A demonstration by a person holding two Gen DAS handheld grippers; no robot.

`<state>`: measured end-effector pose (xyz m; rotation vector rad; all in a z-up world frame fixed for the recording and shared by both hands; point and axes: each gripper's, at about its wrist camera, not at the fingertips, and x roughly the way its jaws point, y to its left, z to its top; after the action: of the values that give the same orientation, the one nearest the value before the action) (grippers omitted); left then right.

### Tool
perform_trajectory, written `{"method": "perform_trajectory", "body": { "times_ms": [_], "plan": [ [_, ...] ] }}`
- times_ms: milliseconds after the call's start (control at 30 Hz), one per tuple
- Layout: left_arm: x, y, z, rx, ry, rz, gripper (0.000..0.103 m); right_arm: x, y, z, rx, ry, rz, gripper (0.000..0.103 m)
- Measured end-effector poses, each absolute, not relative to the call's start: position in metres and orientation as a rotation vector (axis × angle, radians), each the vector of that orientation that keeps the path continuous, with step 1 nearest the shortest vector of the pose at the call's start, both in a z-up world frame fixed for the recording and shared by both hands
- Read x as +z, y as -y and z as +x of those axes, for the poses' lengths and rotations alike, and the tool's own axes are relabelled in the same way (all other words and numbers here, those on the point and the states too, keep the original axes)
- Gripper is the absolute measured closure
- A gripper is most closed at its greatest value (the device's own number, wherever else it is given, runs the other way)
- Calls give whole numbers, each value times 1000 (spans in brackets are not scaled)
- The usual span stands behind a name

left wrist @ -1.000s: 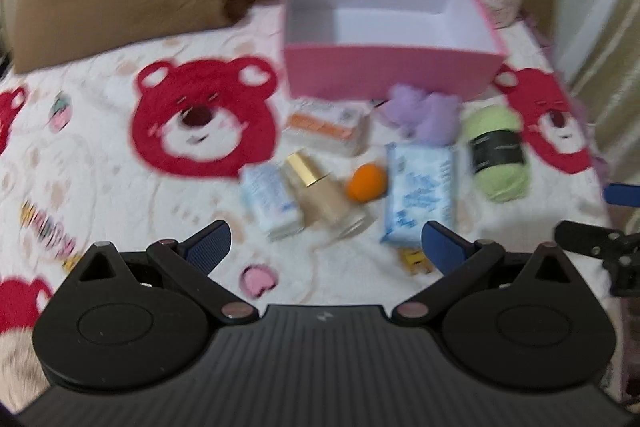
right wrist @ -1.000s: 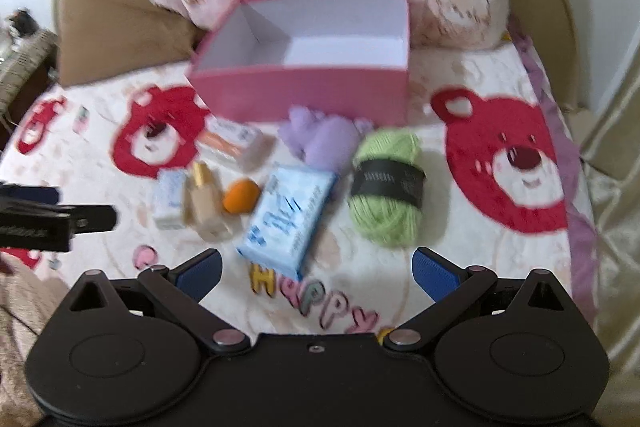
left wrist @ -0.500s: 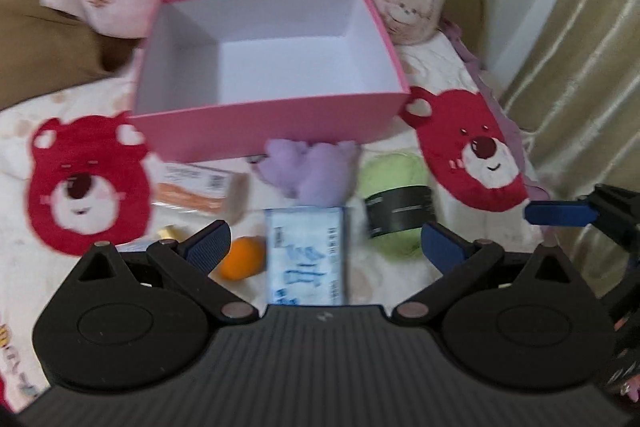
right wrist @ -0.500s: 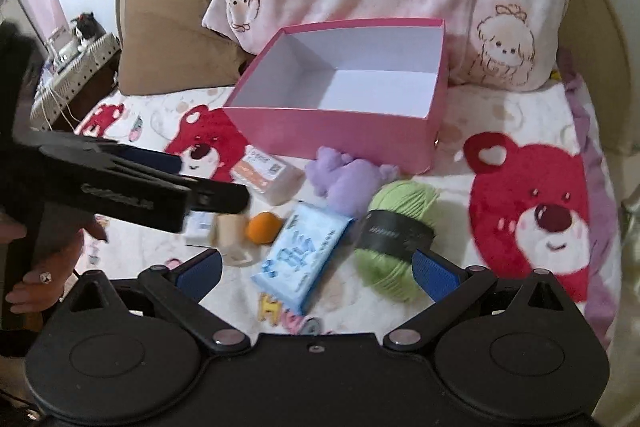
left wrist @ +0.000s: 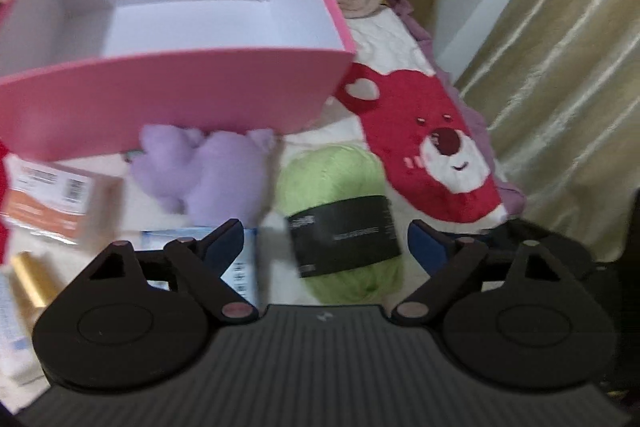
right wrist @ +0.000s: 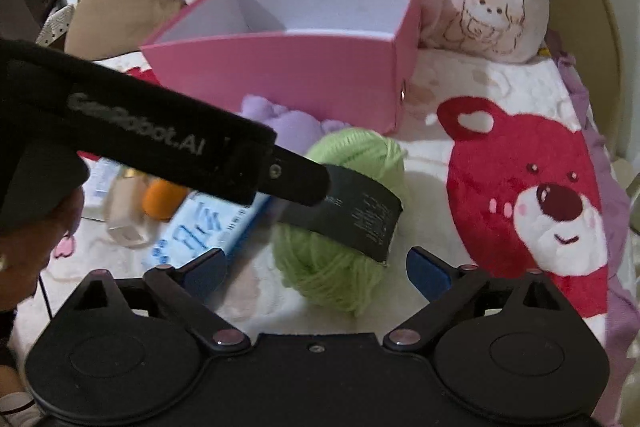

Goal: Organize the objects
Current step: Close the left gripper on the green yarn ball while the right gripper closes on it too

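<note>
Bedding printed with red bears covers the bed [right wrist: 500,99], with pillows and a curtain behind. An open pink box [left wrist: 168,99] sits near the pillows, nothing visible inside it. In front of it lie a purple plush [left wrist: 208,171], a green yarn ball [left wrist: 340,211] with a black band, a blue tissue pack [right wrist: 200,227], an orange ball [right wrist: 162,201], a bottle [right wrist: 124,211] and an orange-labelled carton [left wrist: 48,203].

The left gripper [left wrist: 324,241] has its fingers spread wide and holding nothing, the yarn lying between and just beyond them. The right gripper [right wrist: 316,267] is likewise wide and holding nothing, facing the same yarn from nearby.

The yarn looks like the likely next pick. Its long axis runs from the box side toward the cameras, tilted a little; the band crosses it at the middle.

Risks, as I judge them: both grippers crowd one object and could collide. Yarn is soft, so a pinch on loose strands rather than the banded middle could slip or unravel it. The plush and the tissue pack sit just beside it and could be nudged or caught. Motion blur in the left view suggests speed, which would worsen aim.
</note>
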<state>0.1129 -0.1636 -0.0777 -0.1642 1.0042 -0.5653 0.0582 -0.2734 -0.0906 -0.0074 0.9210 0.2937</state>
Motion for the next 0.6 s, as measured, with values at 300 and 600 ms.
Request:
{"method": "perform_trajectory", "body": {
  "times_ms": [300,600],
  "plan": [
    [-112,161,122,-588,-1070,-321,47,-117,273,67,279,-924,-4,12],
    [-105,157,114,-595,-1068,-364,49,-110,263,57,209,-913,-4,40]
  ]
}}
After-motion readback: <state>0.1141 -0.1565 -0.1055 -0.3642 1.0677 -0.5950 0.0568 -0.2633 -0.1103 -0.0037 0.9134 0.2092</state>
